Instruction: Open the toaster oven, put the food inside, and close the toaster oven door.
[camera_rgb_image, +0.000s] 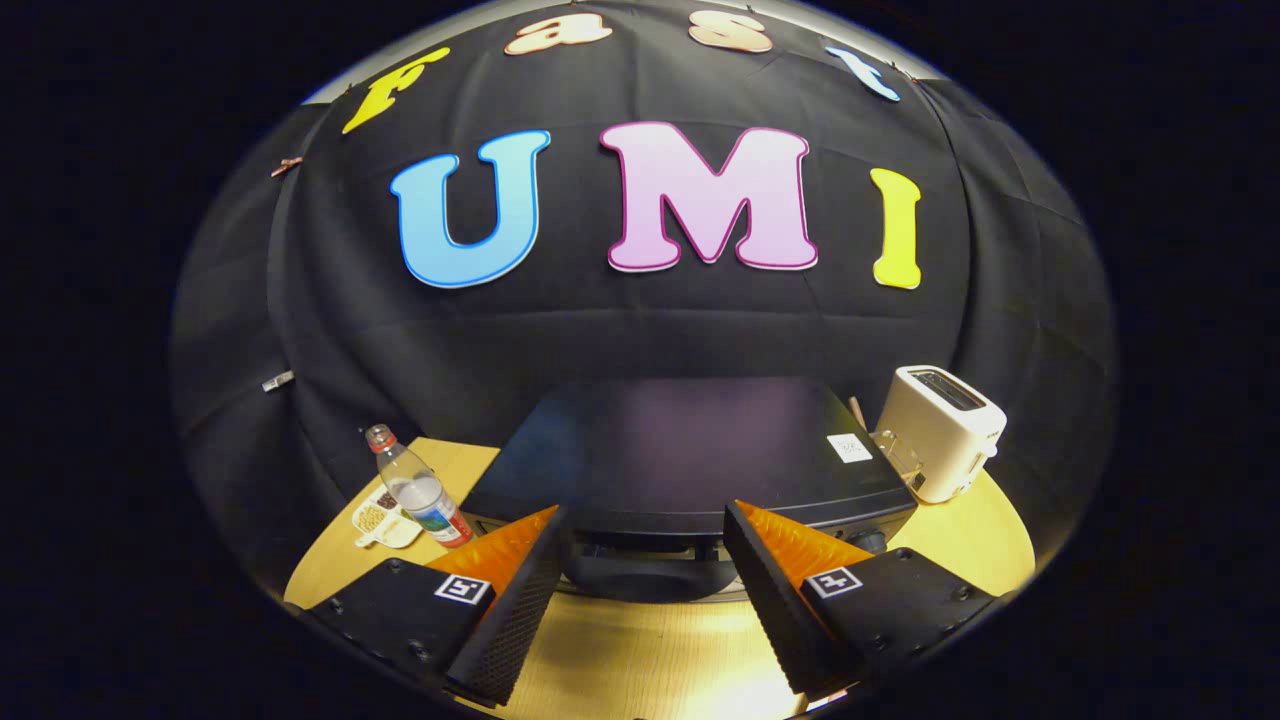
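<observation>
A black toaster oven (690, 450) stands on the round wooden table (640, 650), and I look down on its flat top from above and in front. My gripper (645, 508) is open, its fingers spread wide on either side of the oven's front edge with nothing between them. A dark rounded part of the oven front (645, 578) shows just under that edge, between the fingers; I cannot tell whether the door is open or shut. A small white dish of food (383, 522) lies on the table left of the oven, beyond the left finger.
A clear plastic bottle (418, 488) with a red cap leans beside the dish. A white pop-up toaster (945, 430) sits to the right of the oven with a clear glass (897, 455) against it. The black cloth wall hangs close behind the table.
</observation>
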